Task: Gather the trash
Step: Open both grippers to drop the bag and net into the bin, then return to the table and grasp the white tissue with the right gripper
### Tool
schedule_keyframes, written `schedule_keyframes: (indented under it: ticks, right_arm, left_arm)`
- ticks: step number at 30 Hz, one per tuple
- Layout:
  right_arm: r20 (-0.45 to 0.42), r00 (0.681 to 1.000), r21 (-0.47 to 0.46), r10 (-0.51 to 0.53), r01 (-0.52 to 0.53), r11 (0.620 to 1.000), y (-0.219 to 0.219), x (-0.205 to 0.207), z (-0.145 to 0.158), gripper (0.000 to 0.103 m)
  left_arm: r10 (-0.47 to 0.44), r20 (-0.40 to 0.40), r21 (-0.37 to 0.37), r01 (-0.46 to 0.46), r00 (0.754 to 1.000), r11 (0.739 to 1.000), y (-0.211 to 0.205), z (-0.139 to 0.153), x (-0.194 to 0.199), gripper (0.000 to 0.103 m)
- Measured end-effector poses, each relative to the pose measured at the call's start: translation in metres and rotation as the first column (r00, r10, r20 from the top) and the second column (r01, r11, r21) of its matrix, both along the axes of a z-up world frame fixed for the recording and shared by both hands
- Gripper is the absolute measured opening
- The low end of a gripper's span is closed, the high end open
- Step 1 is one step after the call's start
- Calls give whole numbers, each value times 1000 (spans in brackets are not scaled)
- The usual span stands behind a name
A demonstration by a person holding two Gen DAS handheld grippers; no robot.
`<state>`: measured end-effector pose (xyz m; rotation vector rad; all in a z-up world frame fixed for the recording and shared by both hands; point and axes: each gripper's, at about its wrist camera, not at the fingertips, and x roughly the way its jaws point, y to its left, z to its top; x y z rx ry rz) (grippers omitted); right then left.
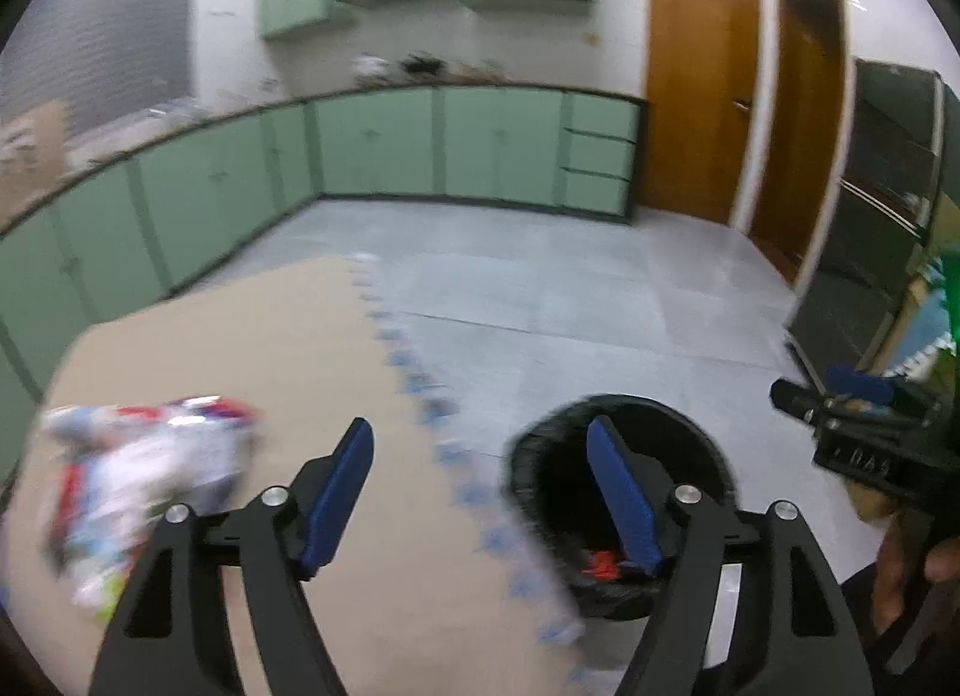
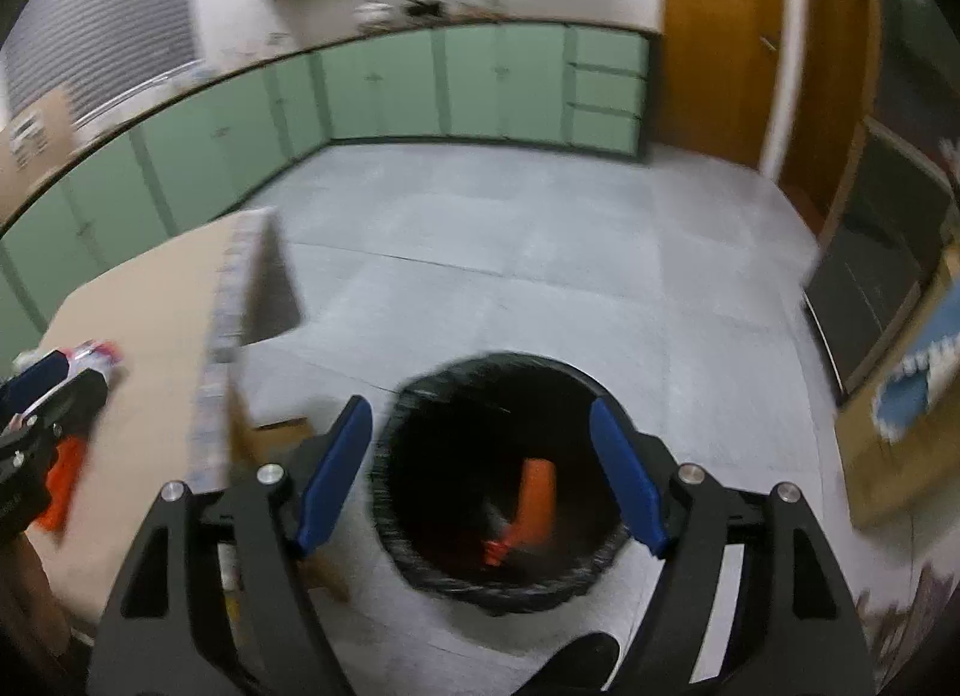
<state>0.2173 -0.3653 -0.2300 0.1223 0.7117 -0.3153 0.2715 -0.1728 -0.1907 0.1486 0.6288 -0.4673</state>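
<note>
Trash (image 1: 144, 486), a blurred heap of crinkled white, red and blue wrappers, lies near the left edge of the tan, matte worktop (image 1: 252, 336) in the left wrist view; its long axis cannot be told. The left tool (image 1: 480, 492) hangs above the worktop's right edge, its blue-padded fingers (image 1: 336, 492) spread wide, released, nothing between them. Beyond that edge, on the grey tiled floor (image 1: 570, 300), stands a round black bin (image 1: 618, 504) lined with a glossy bag. The right tool (image 1: 840, 414) shows at the right border.

In the right wrist view the right tool (image 2: 480, 474) hovers over the bin (image 2: 498, 486), fingers (image 2: 627, 480) apart, empty. Inside the bin an orange oblong piece (image 2: 534, 498) stands roughly upright. Wrappers (image 2: 90, 354) rest at the worktop's (image 2: 156, 300) left edge, beside the left tool (image 2: 54, 384); whether it touches them cannot be told.
</note>
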Motion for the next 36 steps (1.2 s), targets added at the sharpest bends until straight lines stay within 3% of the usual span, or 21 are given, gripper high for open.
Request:
schedule_keyframes:
  ticks: [5,9,13,20,31,33,35,36]
  right_arm:
    - [65,985,37,162,-165,986,78,12,26,80]
    - [68,947,30,314,-317,948,145,30,33,78]
    - [66,908,67,414,-418,906,204,54,31,75]
    - [37,869,66,493,-495,867,282,83,20,71]
    - [-87,858,10,507,-508,861,343,131,-33,66]
    - [-119,856,6,502,-505,863,345,139,-44,61]
    - [-141,851,26,506,-508,861,343,145,-51,34]
    - [-146,847,46,512,-511,858,341,147,-52,25]
  left_arm:
    - [170,101,24,-173,980,985,95,19,-32,78]
    - [277,119,-11,-277,954,961,167,23,-48,79]
    - [331,141,-6,-333,933,943,211,21,-45,79]
    - [366,115,-35,-365,923,930,270,7,-24,79]
    - [425,84,-79,-419,901,905,333,-12,-12,79]
    - [421,78,-82,-415,904,906,334,-16,-13,79]
    - [412,76,-84,-406,908,910,332,-17,-13,79]
    - [406,75,-85,-400,911,912,330,-19,-14,79]
